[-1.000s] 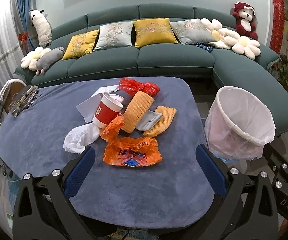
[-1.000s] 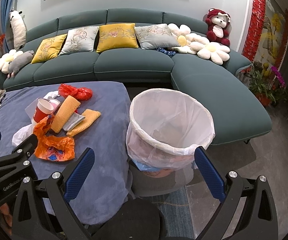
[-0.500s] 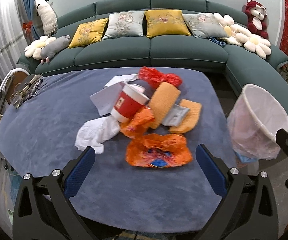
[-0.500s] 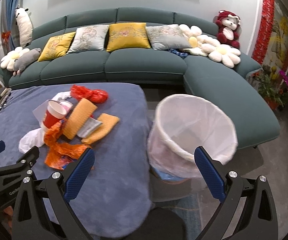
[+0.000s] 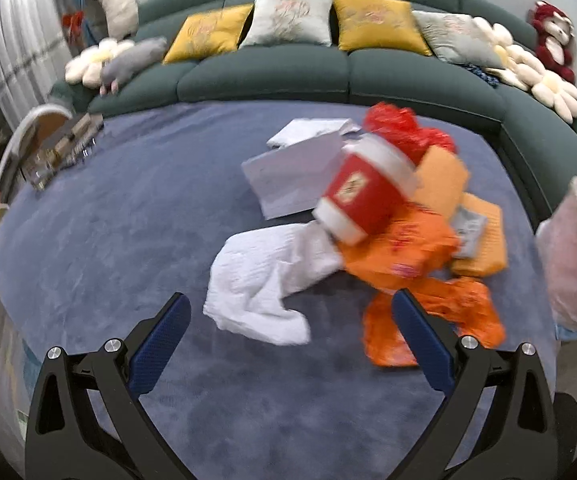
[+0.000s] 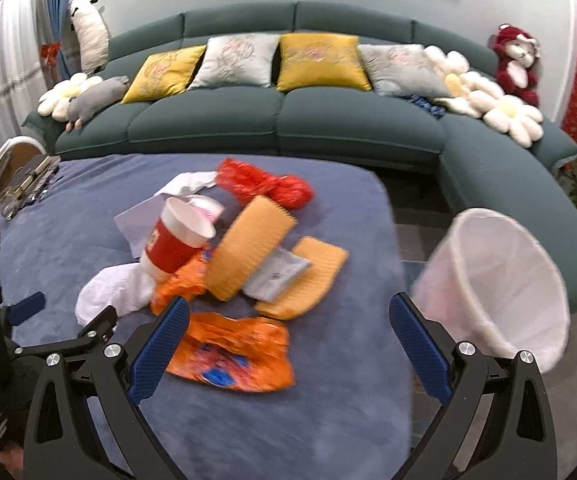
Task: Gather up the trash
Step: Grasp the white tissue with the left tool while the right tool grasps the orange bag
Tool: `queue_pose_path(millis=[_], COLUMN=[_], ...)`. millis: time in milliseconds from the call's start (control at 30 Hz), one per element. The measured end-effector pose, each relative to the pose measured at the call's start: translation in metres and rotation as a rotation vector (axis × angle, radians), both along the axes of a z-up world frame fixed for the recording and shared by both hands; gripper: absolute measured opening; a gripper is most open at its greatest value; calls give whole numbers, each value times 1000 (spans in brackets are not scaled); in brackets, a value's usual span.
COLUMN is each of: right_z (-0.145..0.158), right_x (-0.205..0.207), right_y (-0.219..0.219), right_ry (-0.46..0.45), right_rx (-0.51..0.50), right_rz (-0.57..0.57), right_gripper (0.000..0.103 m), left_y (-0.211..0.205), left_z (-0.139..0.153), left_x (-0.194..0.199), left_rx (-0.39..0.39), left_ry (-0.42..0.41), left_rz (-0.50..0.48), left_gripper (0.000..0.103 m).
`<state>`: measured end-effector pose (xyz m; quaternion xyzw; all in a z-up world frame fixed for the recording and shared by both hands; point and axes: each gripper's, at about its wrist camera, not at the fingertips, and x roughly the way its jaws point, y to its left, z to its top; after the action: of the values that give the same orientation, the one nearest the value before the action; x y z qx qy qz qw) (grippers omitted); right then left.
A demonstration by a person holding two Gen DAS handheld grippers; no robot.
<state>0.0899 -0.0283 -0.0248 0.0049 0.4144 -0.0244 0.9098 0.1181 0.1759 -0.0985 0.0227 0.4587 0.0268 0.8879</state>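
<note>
**Two empty grippers over a pile of trash**

The left gripper [image 5: 290, 332] is spread wide and holds nothing. A white bag [image 5: 264, 280] lies just past it, at 12 o'clock. The red cup [image 5: 362, 194] leans at 1 o'clock. The right gripper [image 6: 288, 338] is spread wide too, above the orange wrapper [image 6: 232, 354]. The white bin [image 6: 500, 284] stands at 2 o'clock, off the blue table [image 6: 308, 420].
</note>
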Motion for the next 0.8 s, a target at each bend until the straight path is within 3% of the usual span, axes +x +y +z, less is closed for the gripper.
queue_pose_path(millis=[200, 400, 533, 633, 700, 767, 800], right_z=[-26, -57, -76, -86, -91, -93, -93], right_x=[38, 69, 80, 83, 84, 83, 81], right_y=[31, 62, 75, 79, 82, 84, 85], right_ry=[45, 93, 129, 155, 166, 175, 170], right_rx=[60, 69, 59, 69, 73, 74, 76], right_rz=[41, 78, 102, 107, 113, 126, 132], right_gripper=[93, 86, 75, 65, 48, 45, 38], left_y=[27, 38, 40, 38, 37, 36, 37], left_z=[-21, -53, -65, -69, -73, -74, -74], left_x=[29, 58, 66, 68, 69, 67, 66], left_rx=[-6, -27, -39, -69, -91, -102, -105], left_ry=[16, 103, 117, 133, 158, 159, 157], left_rz=[-30, -51, -56, -70, -76, -75, -75], left_gripper=[96, 96, 95, 75, 61, 44, 41])
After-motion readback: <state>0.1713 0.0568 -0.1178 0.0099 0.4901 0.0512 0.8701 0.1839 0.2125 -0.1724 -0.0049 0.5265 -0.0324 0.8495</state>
